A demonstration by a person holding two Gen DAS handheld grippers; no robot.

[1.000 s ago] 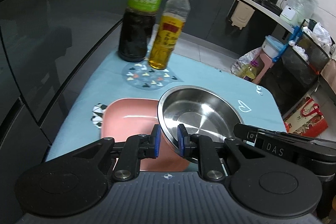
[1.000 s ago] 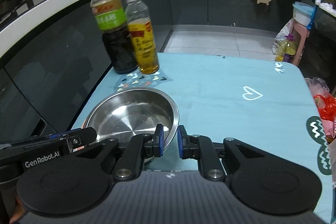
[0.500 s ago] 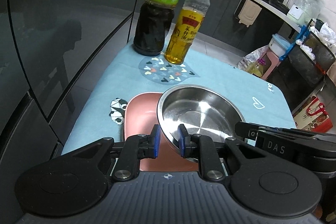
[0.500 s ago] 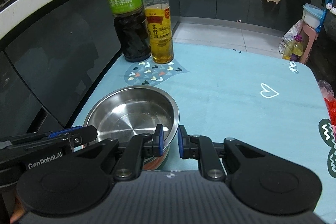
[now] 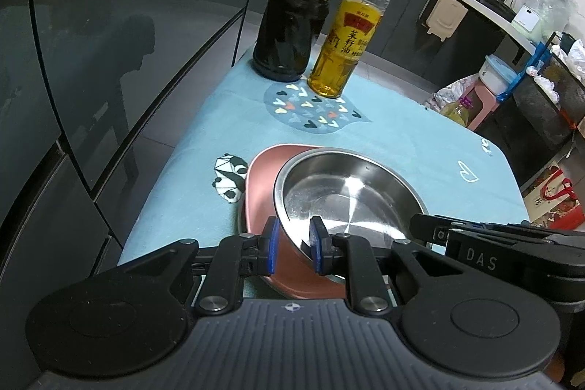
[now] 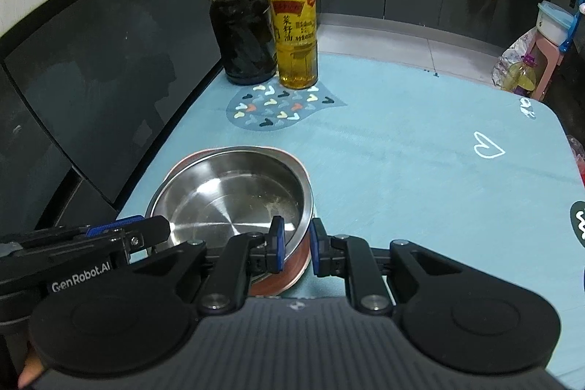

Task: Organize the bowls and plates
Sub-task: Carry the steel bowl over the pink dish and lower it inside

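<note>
your left claw [image 5: 294, 245] is clenched on the near left rim of a steel bowl [image 5: 347, 196], one blue pad inside the rim and one outside. your right claw [image 6: 295, 245] is clenched on the same bowl's [image 6: 234, 196] near right rim in the same way, so both claws grip it from opposite sides. the bowl sits over a pink plate [image 5: 261, 185], whose pink edge shows to the left of the bowl in the left wrist view and under its near side in the right wrist view [image 6: 281, 275]. whether the bowl rests fully on the plate or hangs just above it cannot be told. plate and bowl are near the left edge of the table [image 6: 420, 170], toward its near side, on a light blue cloth printed with small hearts and a panda. at the far left corner of the table stand two bottles just beside each other: a dark vinegar bottle [image 5: 296, 17] with a green label and a yellow oil bottle [image 5: 347, 35] to its right. dark glossy cabinet fronts [image 5: 109, 42] run along the table's left edge.
</note>
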